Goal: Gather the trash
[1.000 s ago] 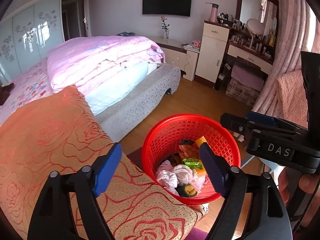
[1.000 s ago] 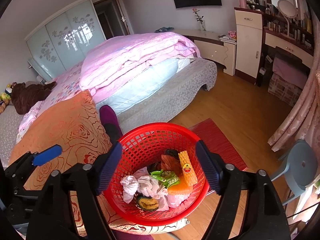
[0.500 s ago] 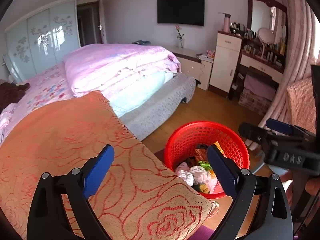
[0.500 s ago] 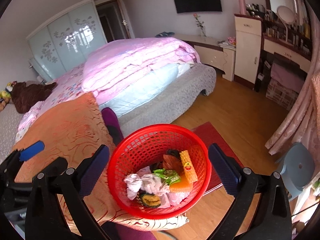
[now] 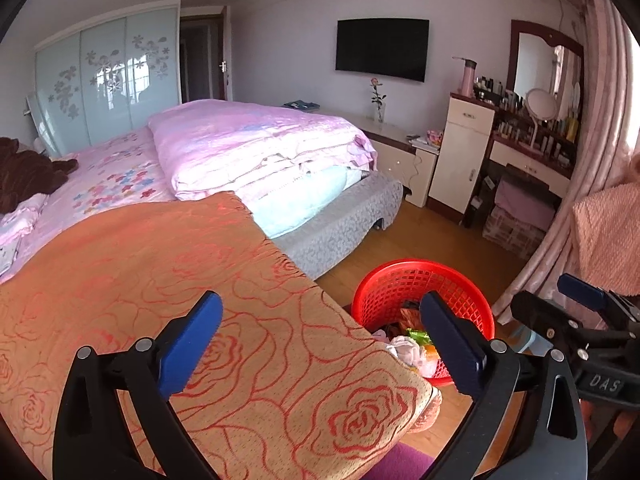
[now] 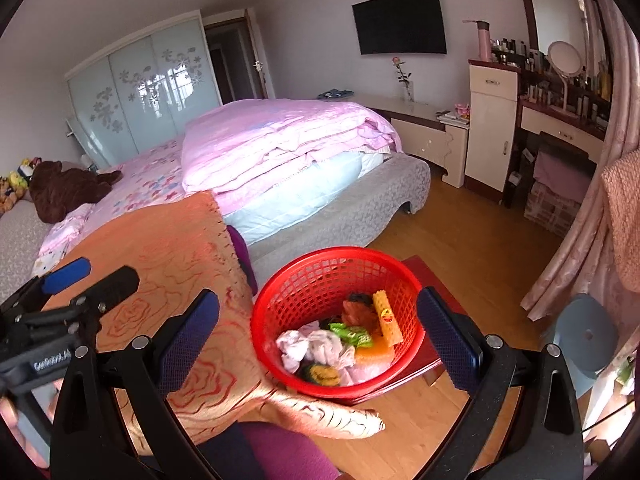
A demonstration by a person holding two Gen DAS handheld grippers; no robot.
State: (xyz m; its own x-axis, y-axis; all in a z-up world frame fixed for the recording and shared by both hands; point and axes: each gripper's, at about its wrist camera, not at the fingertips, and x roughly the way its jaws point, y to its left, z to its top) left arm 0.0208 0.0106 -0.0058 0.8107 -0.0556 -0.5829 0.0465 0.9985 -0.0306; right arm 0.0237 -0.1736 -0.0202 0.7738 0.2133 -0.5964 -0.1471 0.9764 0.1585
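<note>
Trash (image 6: 340,344) fills the bottom of a red mesh basket (image 6: 304,280) that stands on a dark red mat (image 6: 430,368) on the wooden floor, just beside a surface draped with an orange rose-patterned cloth (image 5: 168,280): crumpled white paper, a green wrapper, a yellow ridged piece with a round sticker, something orange (the rest is too jumbled to name). Above it the right gripper (image 6: 320,344) hangs with its jaws spread wide and nothing between the pads. The left gripper (image 5: 320,344) is over the cloth, its jaws opening and equally empty.
</note>
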